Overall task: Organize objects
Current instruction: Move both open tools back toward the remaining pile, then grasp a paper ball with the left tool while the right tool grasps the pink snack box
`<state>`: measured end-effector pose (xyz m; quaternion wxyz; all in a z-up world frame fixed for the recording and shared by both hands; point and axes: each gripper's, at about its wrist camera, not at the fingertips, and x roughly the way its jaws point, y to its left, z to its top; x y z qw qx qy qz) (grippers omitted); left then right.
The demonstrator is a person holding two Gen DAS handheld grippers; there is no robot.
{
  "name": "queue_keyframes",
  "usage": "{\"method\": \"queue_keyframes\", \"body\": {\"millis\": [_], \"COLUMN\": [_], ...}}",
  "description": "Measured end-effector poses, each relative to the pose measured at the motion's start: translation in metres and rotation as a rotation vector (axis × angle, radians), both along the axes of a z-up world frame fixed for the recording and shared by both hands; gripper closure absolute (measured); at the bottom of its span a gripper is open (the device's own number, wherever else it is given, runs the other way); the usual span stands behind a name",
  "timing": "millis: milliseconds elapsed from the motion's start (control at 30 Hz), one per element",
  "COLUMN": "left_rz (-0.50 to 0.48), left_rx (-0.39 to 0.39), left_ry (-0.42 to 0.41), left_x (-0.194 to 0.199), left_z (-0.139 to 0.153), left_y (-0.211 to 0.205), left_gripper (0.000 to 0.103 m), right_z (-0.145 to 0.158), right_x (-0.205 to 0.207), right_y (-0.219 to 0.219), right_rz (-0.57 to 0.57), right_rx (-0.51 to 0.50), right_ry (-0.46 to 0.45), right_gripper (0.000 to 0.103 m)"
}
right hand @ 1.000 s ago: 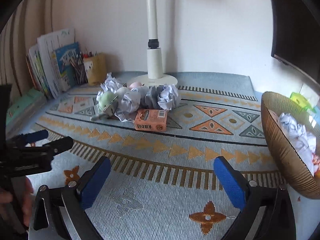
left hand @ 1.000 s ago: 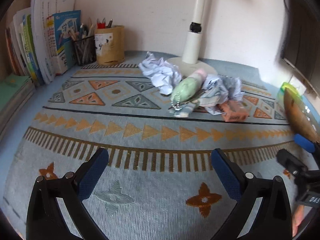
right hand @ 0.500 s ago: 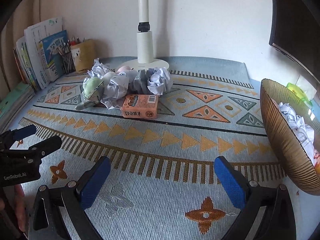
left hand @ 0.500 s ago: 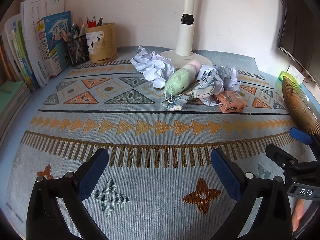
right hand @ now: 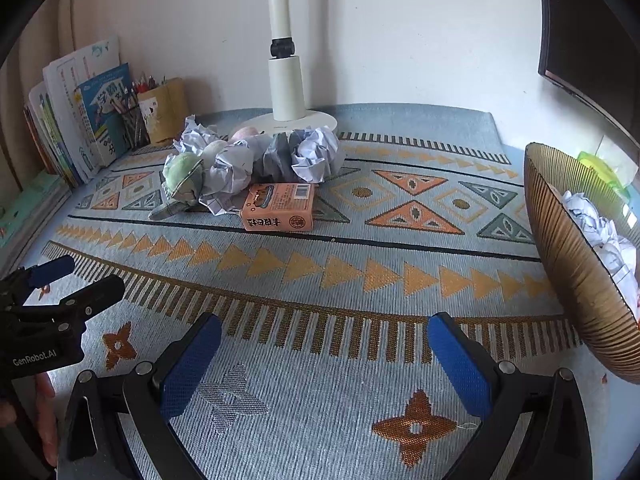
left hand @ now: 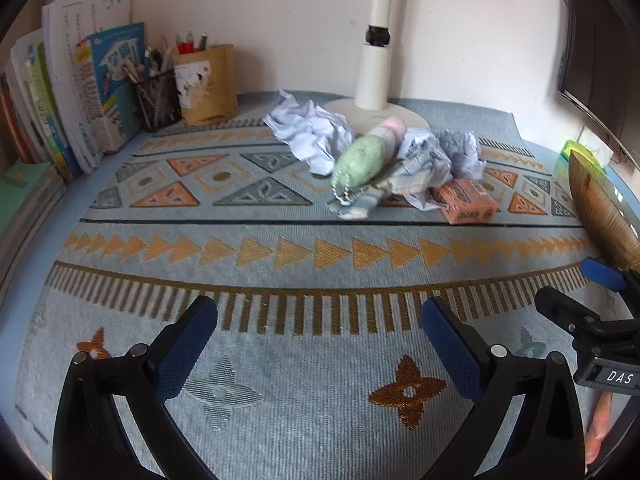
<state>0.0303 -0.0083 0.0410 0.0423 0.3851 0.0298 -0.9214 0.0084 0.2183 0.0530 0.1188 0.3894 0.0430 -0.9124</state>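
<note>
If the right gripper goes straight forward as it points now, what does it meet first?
Probably the flat orange cardboard box; only bare patterned mat lies before it. The open right gripper holds nothing. Depth is uncertain.

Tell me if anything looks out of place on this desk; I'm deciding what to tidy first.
Yes: crumpled paper balls, a green plush toy and an orange box lie heaped at the lamp base, while more crumpled paper already sits in the brown bowl. Both grippers are open and empty.

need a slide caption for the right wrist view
Open right gripper over the patterned mat, facing crumpled paper, an orange box and a bowl.
</note>
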Motion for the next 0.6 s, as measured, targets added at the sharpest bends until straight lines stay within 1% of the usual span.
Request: {"method": "queue_keyframes", "body": {"millis": [33,67,133,200,233,267,300,333,367,400,467,500,533,567,600], "left_rz": [0.038,0.053,0.032,0.011,-0.008,-0.036,-0.087,-0.120,-0.138,-0.151,-0.168,-0.184,-0.179,-0.173,-0.182], "left_rx": [-0.012,-0.004,0.027,0.030,0.054,0.105,0.186,0.256,0.291,0.311,0.314,0.337,0.356,0.378,0.408], "left_ry": [0.033,0.062,0.113,0.107,0.102,0.105,0.100,0.078,0.058,0.026,-0.054,-0.086,-0.106,-0.117,-0.119], "left_x": [0.005,0.009,0.008,-0.009,-0.021,-0.034,-0.051,-0.071,-0.089,-0.112,-0.148,-0.162,-0.171,-0.178,-0.183], "left_z": [0.005,0.008,0.020,0.035,0.044,0.053,0.059,0.060,0.058,0.052,0.034,0.025,0.018,0.013,0.009], "left_y": [-0.003,-0.008,-0.020,-0.035,-0.044,-0.052,-0.061,-0.068,-0.071,-0.073,-0.070,-0.069,-0.069,-0.069,-0.069], "left_gripper": [0.001,0.001,0.001,0.001,0.001,0.001,0.001,0.001,0.001,0.001,0.001,0.002,0.002,0.002,0.002], "right_z": [0.000,0.000,-0.002,-0.010,-0.013,-0.013,-0.008,-0.003,0.008,0.015,0.034,0.040,0.042,0.040,0.034], "right_x": [0.001,0.001,0.001,-0.005,-0.008,-0.010,-0.015,-0.018,-0.025,-0.030,-0.045,-0.054,-0.060,-0.070,-0.080], "right_y": [-0.002,-0.004,-0.010,-0.017,-0.019,-0.020,-0.019,-0.018,-0.018,-0.018,-0.018,-0.017,-0.018,-0.019,-0.020], "right_rz": [0.003,0.005,0.007,0.038,0.067,0.090,0.101,0.099,0.096,0.095,0.080,0.067,0.054,0.041,0.040], "right_rx": [0.013,0.026,0.065,0.104,0.106,0.095,0.073,0.060,0.043,0.036,0.015,0.010,0.018,0.026,0.008], "right_ry": [0.003,0.005,-0.003,-0.075,-0.113,-0.134,-0.141,-0.138,-0.127,-0.118,-0.071,-0.036,-0.026,-0.037,-0.071], "right_gripper": [0.000,0.000,0.000,0.000,0.000,0.000,0.000,0.000,0.000,0.000,0.000,0.000,0.001,0.003,0.010]}}
